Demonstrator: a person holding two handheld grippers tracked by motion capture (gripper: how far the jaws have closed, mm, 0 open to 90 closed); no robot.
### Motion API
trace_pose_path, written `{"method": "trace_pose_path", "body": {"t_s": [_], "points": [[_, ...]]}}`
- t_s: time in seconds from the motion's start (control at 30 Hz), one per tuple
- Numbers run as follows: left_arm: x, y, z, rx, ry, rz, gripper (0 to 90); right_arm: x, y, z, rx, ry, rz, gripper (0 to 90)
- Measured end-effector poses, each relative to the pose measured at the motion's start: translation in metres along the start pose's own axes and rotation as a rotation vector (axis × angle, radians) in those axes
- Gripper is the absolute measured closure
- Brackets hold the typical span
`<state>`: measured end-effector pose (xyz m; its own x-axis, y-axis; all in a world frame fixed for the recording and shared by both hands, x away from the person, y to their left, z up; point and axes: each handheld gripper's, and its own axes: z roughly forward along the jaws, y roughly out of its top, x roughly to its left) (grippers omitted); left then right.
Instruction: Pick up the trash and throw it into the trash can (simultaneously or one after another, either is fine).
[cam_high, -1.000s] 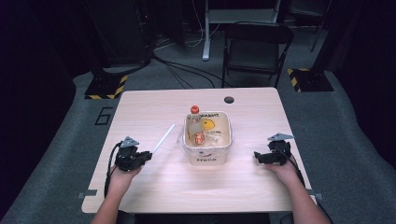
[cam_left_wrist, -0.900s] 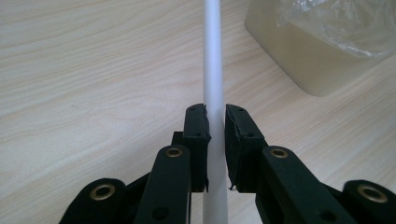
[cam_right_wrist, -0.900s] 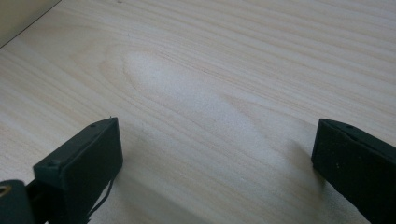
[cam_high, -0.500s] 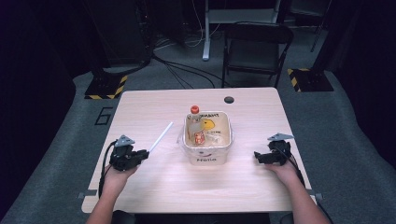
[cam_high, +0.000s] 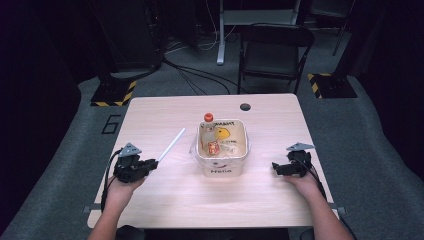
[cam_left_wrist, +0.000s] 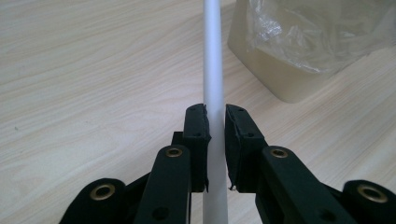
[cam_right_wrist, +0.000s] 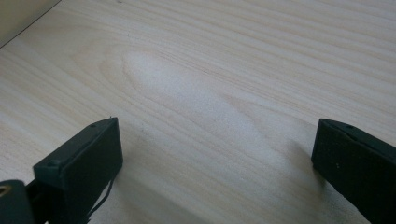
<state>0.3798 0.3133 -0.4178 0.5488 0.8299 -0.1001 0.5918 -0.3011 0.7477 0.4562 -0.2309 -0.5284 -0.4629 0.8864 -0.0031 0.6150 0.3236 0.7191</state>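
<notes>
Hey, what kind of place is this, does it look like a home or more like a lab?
More likely a lab or recording studio: a lone wooden table on grey carpet, cables trailing across the floor, and stand bases edged with yellow-black hazard tape.

On the wooden desk a white bin lined with clear plastic stands in the middle. A bottle with a red cap leans at its far left corner. The left gripper is at the left of the bin, and its jaws are closed on the near end of a white tube, which points away toward the bottle. The right gripper rests at the right of the bin, well apart from it. A folding chair stands behind the desk.
</notes>
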Motion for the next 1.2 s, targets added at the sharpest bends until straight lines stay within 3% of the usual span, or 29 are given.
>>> {"method": "trace_pose_path", "body": {"t_s": [0.5,1.2], "points": [[-0.016,0.010,-0.016,-0.010,-0.035,0.070,79.3,0.000,0.000,0.000,0.000,0.000,0.000,1.0],[-0.040,0.016,-0.018,-0.007,-0.090,0.137,79.3,0.000,0.000,0.000,0.000,0.000,0.000,1.0]]}}
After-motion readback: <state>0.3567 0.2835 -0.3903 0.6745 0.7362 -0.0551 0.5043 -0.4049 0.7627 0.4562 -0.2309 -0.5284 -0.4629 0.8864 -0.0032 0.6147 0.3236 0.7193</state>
